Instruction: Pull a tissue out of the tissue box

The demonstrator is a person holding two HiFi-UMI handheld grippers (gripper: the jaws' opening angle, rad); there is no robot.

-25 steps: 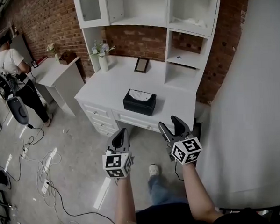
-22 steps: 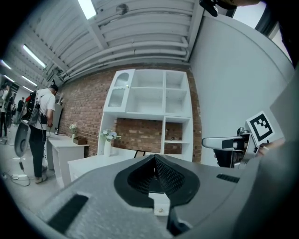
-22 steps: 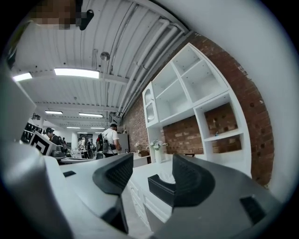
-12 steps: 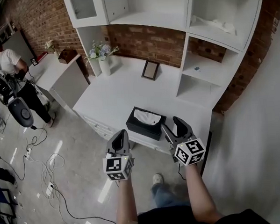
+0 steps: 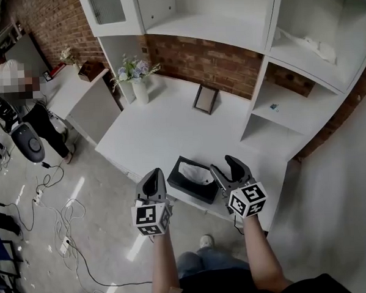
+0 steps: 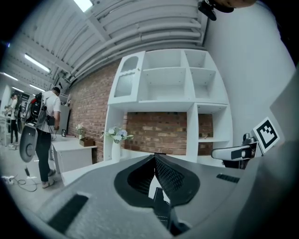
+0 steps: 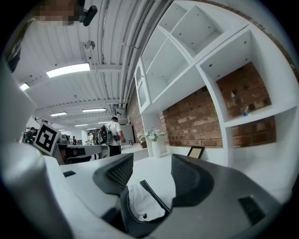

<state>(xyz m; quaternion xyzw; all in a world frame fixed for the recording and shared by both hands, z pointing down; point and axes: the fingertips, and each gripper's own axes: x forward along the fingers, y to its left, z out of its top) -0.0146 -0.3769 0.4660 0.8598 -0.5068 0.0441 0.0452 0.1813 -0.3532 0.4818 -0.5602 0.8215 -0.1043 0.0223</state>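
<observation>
A black tissue box (image 5: 194, 180) with a white tissue (image 5: 196, 173) showing in its top slot sits near the front edge of the white desk (image 5: 160, 128). My left gripper (image 5: 153, 177) hangs just left of the box, at the desk's edge, shut with its jaws meeting (image 6: 154, 158). My right gripper (image 5: 227, 169) is just right of the box and open, holding nothing. In the right gripper view the box (image 7: 125, 209) and its tissue (image 7: 142, 203) lie low between the spread jaws of the right gripper (image 7: 152, 173).
A vase of flowers (image 5: 136, 78) and a picture frame (image 5: 205, 100) stand at the desk's back. White shelf cubbies (image 5: 273, 110) rise on the right. A person (image 5: 21, 90), a side table (image 5: 76, 93) and floor cables (image 5: 53, 229) are on the left.
Both grippers and the view have come forward to the desk; the tissue box now sits between the grippers instead of well ahead. Jaw states look the same.
</observation>
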